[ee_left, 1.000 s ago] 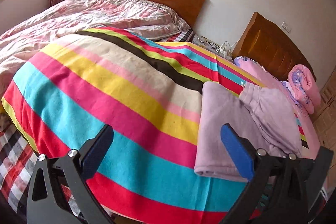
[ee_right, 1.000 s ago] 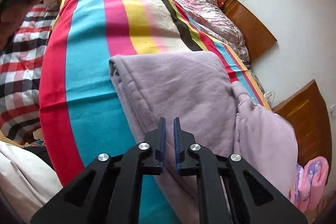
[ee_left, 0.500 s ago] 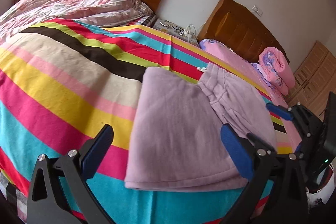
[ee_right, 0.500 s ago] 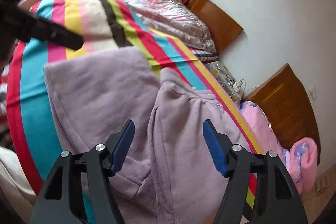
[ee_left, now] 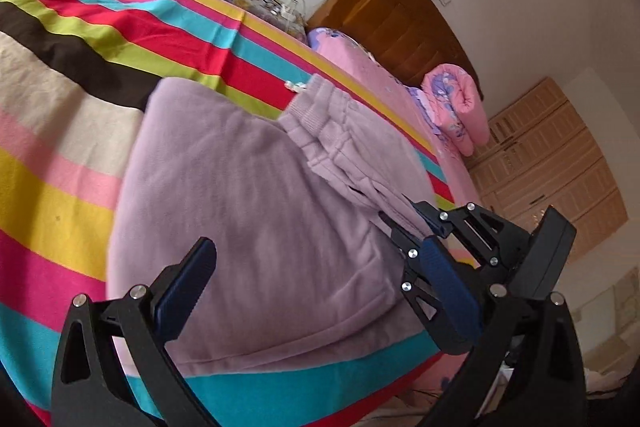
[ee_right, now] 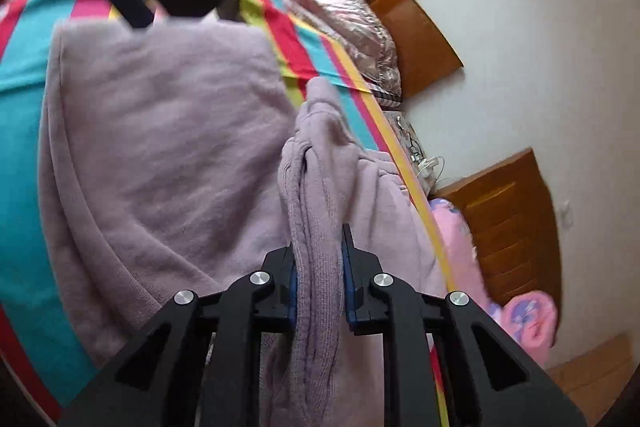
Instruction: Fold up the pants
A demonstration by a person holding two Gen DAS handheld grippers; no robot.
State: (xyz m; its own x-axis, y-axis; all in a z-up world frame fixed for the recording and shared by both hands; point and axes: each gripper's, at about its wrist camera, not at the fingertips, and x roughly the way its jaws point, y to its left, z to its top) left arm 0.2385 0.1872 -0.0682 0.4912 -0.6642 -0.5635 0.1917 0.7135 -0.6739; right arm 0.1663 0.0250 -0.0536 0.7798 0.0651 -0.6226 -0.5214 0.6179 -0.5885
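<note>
right claw (ee_right: 319, 279) pinched on the ribbed waistband of soft lilac fleece pants (ee_left: 248, 211), left claw (ee_left: 316, 291) gaping wide over them, pants folded on striped bedspread (ee_left: 80, 75)

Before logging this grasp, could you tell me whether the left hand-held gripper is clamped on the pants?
No, the left hand-held gripper is open, its fingers spread wide over the lilac pants.

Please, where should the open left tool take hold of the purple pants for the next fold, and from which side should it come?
Probably the ribbed waistband of the purple pants, at its far free corner, approached from the near side over the folded legs. The right tool already pinches the other part of that thick band, so the open left tool would balance the lift.
</note>
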